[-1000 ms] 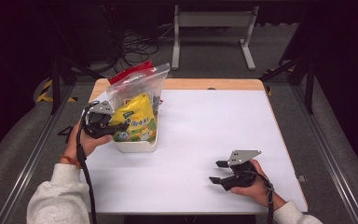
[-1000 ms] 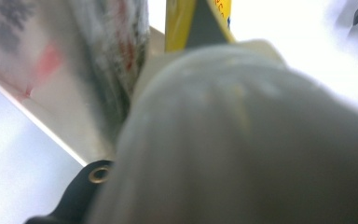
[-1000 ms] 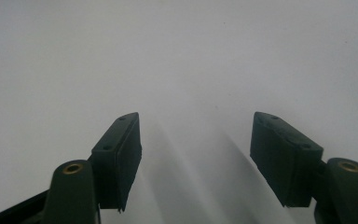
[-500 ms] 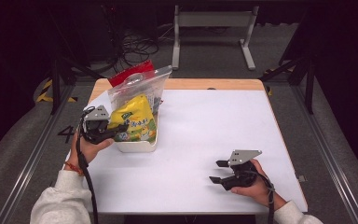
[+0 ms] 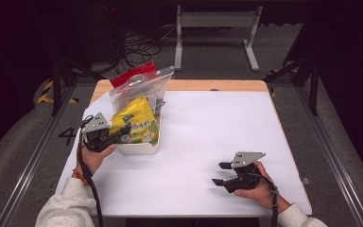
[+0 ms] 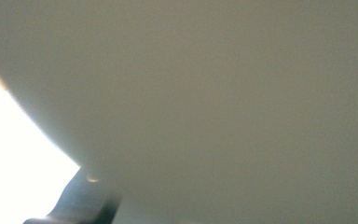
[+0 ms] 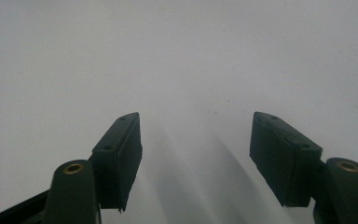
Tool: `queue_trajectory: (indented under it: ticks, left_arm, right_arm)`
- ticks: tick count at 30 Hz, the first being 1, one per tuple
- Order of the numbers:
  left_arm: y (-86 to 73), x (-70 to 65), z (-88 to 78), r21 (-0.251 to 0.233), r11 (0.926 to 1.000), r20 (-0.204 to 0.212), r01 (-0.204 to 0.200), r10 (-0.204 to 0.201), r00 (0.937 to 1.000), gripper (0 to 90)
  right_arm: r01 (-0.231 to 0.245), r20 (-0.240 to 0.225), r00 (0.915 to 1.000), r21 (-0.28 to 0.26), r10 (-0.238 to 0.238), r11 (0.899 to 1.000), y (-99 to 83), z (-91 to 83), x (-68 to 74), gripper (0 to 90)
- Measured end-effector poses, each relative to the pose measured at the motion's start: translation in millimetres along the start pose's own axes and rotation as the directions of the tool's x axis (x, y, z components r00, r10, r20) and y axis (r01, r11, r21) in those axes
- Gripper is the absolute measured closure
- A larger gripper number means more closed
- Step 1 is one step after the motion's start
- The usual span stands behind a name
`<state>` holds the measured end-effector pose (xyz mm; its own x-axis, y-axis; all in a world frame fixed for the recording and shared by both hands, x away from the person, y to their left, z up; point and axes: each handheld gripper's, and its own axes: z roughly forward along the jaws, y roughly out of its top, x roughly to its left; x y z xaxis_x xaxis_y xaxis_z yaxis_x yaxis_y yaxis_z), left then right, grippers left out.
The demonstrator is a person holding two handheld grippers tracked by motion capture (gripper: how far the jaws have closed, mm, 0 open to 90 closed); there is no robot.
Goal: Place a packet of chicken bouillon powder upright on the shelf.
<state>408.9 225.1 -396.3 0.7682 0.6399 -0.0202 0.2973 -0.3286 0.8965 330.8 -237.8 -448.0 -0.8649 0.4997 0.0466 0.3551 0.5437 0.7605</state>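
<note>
A yellow snack bag (image 5: 134, 124) stands in a white container (image 5: 139, 147) at the table's left side. My left gripper (image 5: 118, 134) sits against the bag's left edge and is shut on the bag. In the left gripper view a blurred grey surface lies close to the lens, with one dark finger (image 6: 81, 200) at the bottom left. My right gripper (image 5: 222, 173) rests near the table's front right, open, its jaws (image 7: 196, 154) wide apart over bare white tabletop with nothing between them.
A clear zip bag (image 5: 142, 87) with a red packet (image 5: 132, 74) behind it leans at the back of the container. The white table (image 5: 208, 123) has a wooden far edge. Dark floor, cables and a metal stand lie beyond.
My left gripper has come down and toward the front, and the yellow bag has sunk with it into the container. The right gripper has not moved.
</note>
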Motion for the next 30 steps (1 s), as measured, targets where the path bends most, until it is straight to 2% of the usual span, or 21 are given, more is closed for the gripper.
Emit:
queue_trajectory:
  ticks: [3, 5, 6, 7, 8, 11, 17, 21, 24, 25, 28, 30]
  left_arm:
    - [-2.3, -0.5, 0.2, -0.015, 0.9998, -0.011, 0.011, -0.011, 0.9999, 87.0]
    - [-2.8, -2.9, -0.6, -0.028, 0.9996, -0.029, 0.003, -0.003, 0.9996, 81.2]
    - [-1.2, -4.7, -1.3, -0.013, 0.9999, -0.072, -0.002, 0.001, 0.9974, 76.2]
    - [0.2, -5.3, -2.3, -0.011, 0.9999, -0.091, -0.007, 0.006, 0.9959, 67.1]
    - [0.8, -6.1, -3.9, -0.021, 0.9998, -0.093, -0.003, 0.001, 0.9956, 66.4]
    - [1.3, -7.1, -8.1, -0.058, 0.9983, -0.102, 0.003, -0.009, 0.9947, 57.1]
    - [3.3, -13.3, -13.2, -0.058, 0.9982, -0.122, -0.013, 0.006, 0.9925, 47.6]
    - [4.7, -15.6, -15.4, -0.072, 0.9973, -0.140, -0.012, 0.002, 0.9902, 32.3]
    - [5.9, -15.4, -17.9, -0.094, 0.9955, -0.142, 0.004, -0.018, 0.9898, 23.5]
    - [7.8, -13.6, -22.0, -0.122, 0.9924, -0.170, 0.016, -0.037, 0.9848, 19.8]
    - [8.2, -11.5, -26.7, -0.142, 0.9893, -0.162, 0.034, -0.057, 0.9852, 17.2]
    - [7.9, -11.7, -31.3, -0.155, 0.9874, -0.175, 0.033, -0.060, 0.9827, 15.3]
  right_arm:
    - [0.010, 0.007, 0.9999, -0.005, -0.010, 1.000, 1.3, -1.4, 1.3, 34.0]
    - [0.017, 0.015, 0.9997, -0.010, -0.017, 1.000, 2.1, -2.8, 2.0, 34.0]
    - [0.023, 0.019, 0.9996, -0.010, -0.023, 1.000, 2.5, -3.4, 2.4, 34.2]
    - [0.034, 0.027, 0.9991, -0.007, -0.034, 0.999, 3.0, -4.3, 3.1, 34.2]
    - [0.044, 0.035, 0.9985, -0.005, -0.043, 0.999, 3.3, -4.9, 3.7, 34.2]
    - [0.059, 0.051, 0.9970, -0.008, -0.058, 0.998, 4.1, -6.8, 4.6, 34.2]
    - [0.069, 0.069, 0.9953, -0.013, -0.068, 0.998, 4.9, -8.3, 4.6, 34.2]
    - [0.072, 0.074, 0.9947, -0.010, -0.071, 0.997, 4.9, -8.2, 4.6, 33.8]
    - [0.071, 0.074, 0.9949, -0.010, -0.070, 0.997, 4.9, -7.7, 4.5, 33.3]
    - [0.072, 0.074, 0.9947, -0.009, -0.072, 0.997, 4.9, -7.4, 4.7, 32.5]
    - [0.072, 0.076, 0.9946, -0.009, -0.071, 0.997, 4.9, -7.5, 4.6, 32.3]
    - [0.072, 0.079, 0.9944, -0.010, -0.071, 0.997, 4.9, -8.1, 4.3, 32.1]
